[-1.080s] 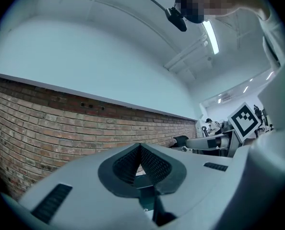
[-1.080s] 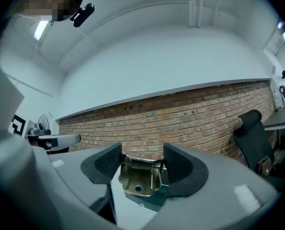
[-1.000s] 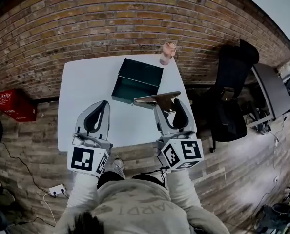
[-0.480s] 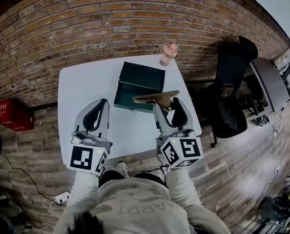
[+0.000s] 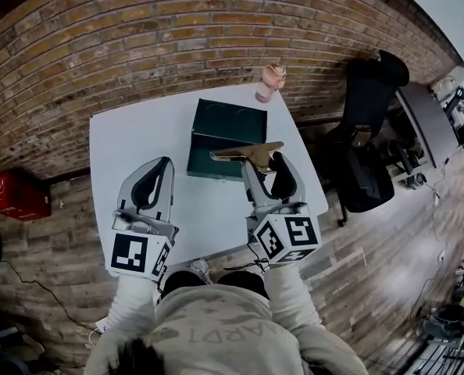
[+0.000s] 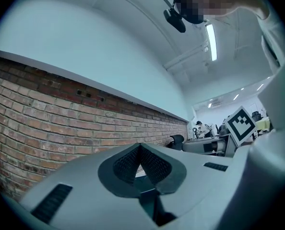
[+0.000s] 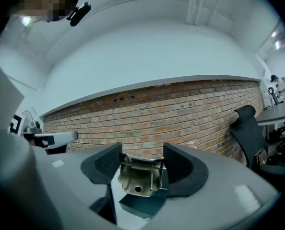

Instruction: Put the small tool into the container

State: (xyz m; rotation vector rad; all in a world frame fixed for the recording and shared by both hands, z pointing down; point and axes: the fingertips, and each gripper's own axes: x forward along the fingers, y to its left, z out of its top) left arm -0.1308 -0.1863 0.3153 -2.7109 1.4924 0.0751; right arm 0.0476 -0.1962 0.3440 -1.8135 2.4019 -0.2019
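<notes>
A brass-coloured metal tool (image 5: pixel 248 151) with a small spring is clamped in my right gripper (image 5: pixel 263 161), held level above the near edge of the dark green open box (image 5: pixel 226 137) on the white table (image 5: pixel 130 147). In the right gripper view the tool (image 7: pixel 140 177) sits between the two dark pads (image 7: pixel 104 163), with the green box (image 7: pixel 140 203) just below and beyond it. My left gripper (image 5: pixel 155 180) hovers over the table's near left part, its jaws pressed together with nothing in them; its own view shows the shut gripper (image 6: pixel 140 152) against the brick wall.
A pink cup (image 5: pixel 268 82) stands at the table's far right corner, behind the box. A brick wall runs behind the table. A black office chair (image 5: pixel 369 143) stands to the right, a red crate (image 5: pixel 12 191) on the floor at the left.
The right gripper with the tool has moved slightly forward and left, further over the box's near edge. The left gripper has barely shifted.
</notes>
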